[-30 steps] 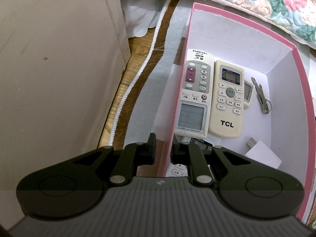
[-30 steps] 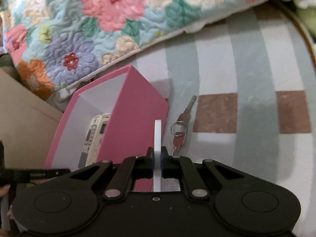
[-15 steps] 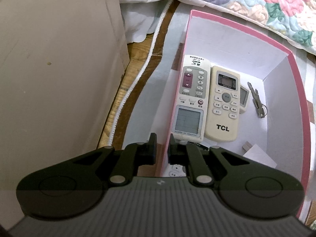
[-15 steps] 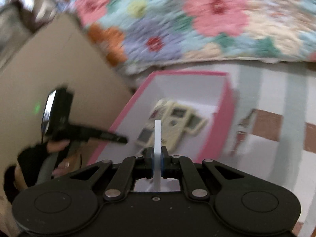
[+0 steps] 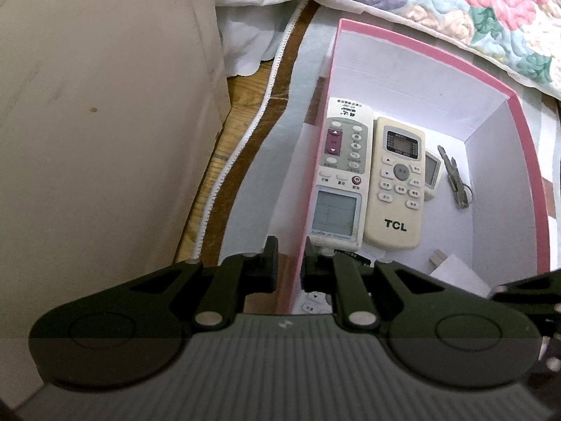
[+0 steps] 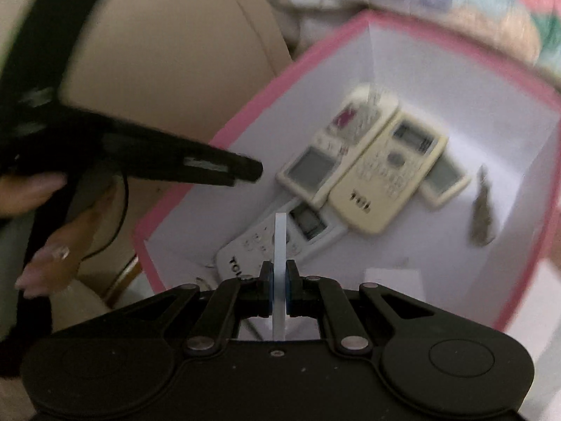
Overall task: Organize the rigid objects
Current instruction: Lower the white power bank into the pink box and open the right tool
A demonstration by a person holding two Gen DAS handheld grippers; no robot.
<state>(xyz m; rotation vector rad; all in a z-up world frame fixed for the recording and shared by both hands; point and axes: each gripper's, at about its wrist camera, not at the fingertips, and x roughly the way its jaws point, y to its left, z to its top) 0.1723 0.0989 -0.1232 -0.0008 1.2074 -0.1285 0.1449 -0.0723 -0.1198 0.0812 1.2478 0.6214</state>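
Note:
A pink box (image 5: 526, 161) with a white inside lies on the bed. It holds a grey-faced remote (image 5: 342, 175), a cream TCL remote (image 5: 396, 189), a white remote (image 6: 273, 242) and a key bunch (image 5: 455, 182). My left gripper (image 5: 290, 259) straddles the box's left wall and is shut on it; in the right wrist view it (image 6: 245, 172) reaches in from the left. My right gripper (image 6: 279, 273) hovers over the box's near end, shut on a thin pale card (image 6: 280, 238) seen edge-on.
A beige board (image 5: 105, 122) stands close on the left of the box, with a strip of wooden floor (image 5: 242, 94) between. A floral quilt (image 5: 473, 7) lies behind the box. A white block (image 5: 455, 266) sits in the box's near right corner. A person's hand (image 6: 45, 252) holds the left gripper.
My right gripper swung left with the card, from over the bedcover beside the box to above the box's inside. The left gripper stayed on the box wall.

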